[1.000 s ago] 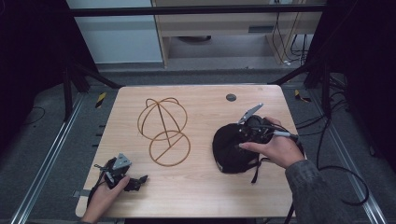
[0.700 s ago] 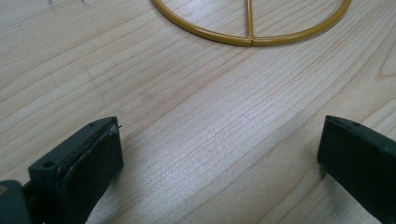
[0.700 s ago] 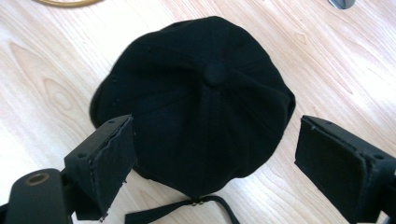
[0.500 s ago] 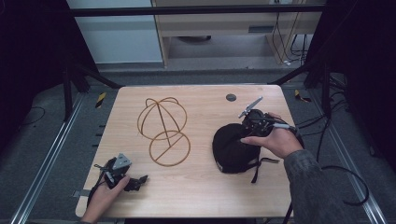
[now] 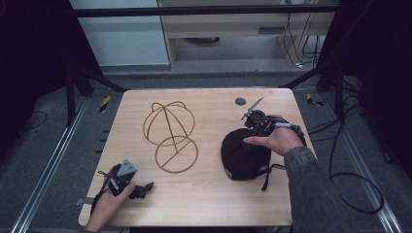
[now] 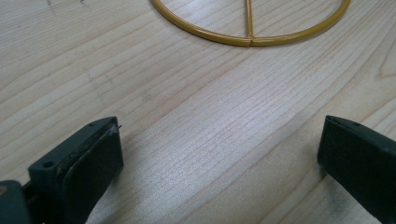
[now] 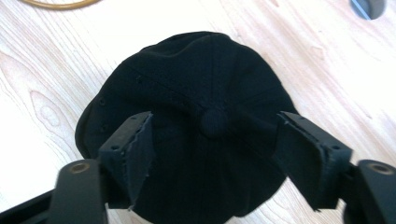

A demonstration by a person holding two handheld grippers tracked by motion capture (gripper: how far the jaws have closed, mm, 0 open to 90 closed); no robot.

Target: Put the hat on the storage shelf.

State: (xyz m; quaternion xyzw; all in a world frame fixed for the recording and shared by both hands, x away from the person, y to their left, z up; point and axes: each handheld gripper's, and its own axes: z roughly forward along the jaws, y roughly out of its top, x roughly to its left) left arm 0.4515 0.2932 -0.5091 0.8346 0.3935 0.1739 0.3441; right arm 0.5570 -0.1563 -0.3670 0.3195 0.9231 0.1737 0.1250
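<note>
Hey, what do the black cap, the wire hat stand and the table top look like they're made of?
Black cap: soft woven fabric, matte; stitched panels meet at a covered top button, and there are small eyelets.
Wire hat stand: thin rod, probably metal, with a glossy gold-coloured coat; a joint shows where the crossbar meets the ring.
Table top: light wood or wood-look laminate, smooth with a slight sheen; grain lines run across it.

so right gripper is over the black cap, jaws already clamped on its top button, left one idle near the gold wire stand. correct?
Not clamped. The right gripper view shows its jaws closing in but apart, straddling the top button of the black cap without pressing it. The rest holds: the left gripper rests open near the gold wire stand.
</note>
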